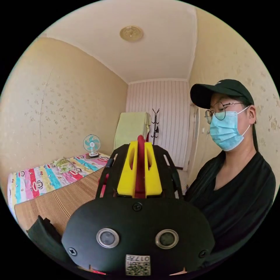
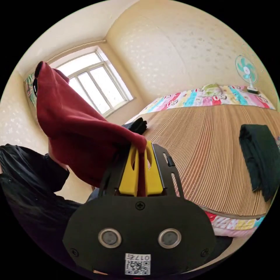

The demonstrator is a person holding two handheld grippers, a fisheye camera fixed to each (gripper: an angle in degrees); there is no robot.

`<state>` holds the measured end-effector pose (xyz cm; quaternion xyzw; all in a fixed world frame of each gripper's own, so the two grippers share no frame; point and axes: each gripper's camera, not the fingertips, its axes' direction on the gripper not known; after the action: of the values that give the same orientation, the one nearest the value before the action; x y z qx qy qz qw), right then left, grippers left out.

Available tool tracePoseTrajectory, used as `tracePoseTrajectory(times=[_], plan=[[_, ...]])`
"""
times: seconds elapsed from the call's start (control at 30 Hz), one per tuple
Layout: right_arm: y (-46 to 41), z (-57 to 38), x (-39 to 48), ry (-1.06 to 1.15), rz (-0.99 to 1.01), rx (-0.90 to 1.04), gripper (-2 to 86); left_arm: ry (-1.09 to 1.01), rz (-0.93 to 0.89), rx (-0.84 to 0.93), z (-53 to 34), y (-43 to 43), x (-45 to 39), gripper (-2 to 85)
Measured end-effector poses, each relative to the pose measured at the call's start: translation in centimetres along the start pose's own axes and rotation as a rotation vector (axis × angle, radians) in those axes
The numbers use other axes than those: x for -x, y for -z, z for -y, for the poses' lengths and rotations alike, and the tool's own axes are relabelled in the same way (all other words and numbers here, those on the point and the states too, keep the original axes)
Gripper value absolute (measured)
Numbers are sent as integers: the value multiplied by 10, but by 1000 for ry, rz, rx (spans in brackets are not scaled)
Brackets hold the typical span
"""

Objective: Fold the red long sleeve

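Both tools are clamping the red long sleeve: in the right gripper view, the right tool [image 2: 141, 151] is pinching an edge of the red long sleeve [image 2: 73, 122] between its two yellow jaws, and in the left gripper view the left tool [image 1: 140, 145] is gripping a thin strip of the same red cloth, which is poking out past the jaw tips. The garment is hanging in the air, draping from the right tool up toward a second raised point near the window [image 2: 93, 84], clear of the bed.

Judging from this, the step in hand is lifting and spreading the garment before laying it down. To do it well, the two tools should be pulling apart evenly until the cloth between them is hanging taut and flat, then lowering it onto the bare striped mat [image 2: 204, 151] with the hem square to the near edge of the bed. Both pinches need to be holding firmly, since only a little cloth is sitting between the jaws.

Each tool is pointing upward and away from the person [image 1: 233, 180], who is standing close beside the bed, looking down toward the left tool. A dark folded garment [image 2: 259, 157] is lying near the right edge of the mat, another dark item [image 2: 135, 126] is resting toward the far end, and a small fan [image 2: 247, 73] is standing on the patterned sheet [image 2: 201, 97] by the wall.
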<state>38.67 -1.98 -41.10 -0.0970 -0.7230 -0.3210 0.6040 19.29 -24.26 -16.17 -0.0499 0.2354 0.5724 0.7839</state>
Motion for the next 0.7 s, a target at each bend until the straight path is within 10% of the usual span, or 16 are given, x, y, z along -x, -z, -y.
tracePoseTrajectory(times=[0.4, 0.7], plan=[[203, 119, 202, 395, -483, -773, 42, 106, 667, -317, 31, 140, -32, 42], [-4, 334, -41, 41, -825, 109, 98, 738, 920, 418, -30, -23, 347, 53]])
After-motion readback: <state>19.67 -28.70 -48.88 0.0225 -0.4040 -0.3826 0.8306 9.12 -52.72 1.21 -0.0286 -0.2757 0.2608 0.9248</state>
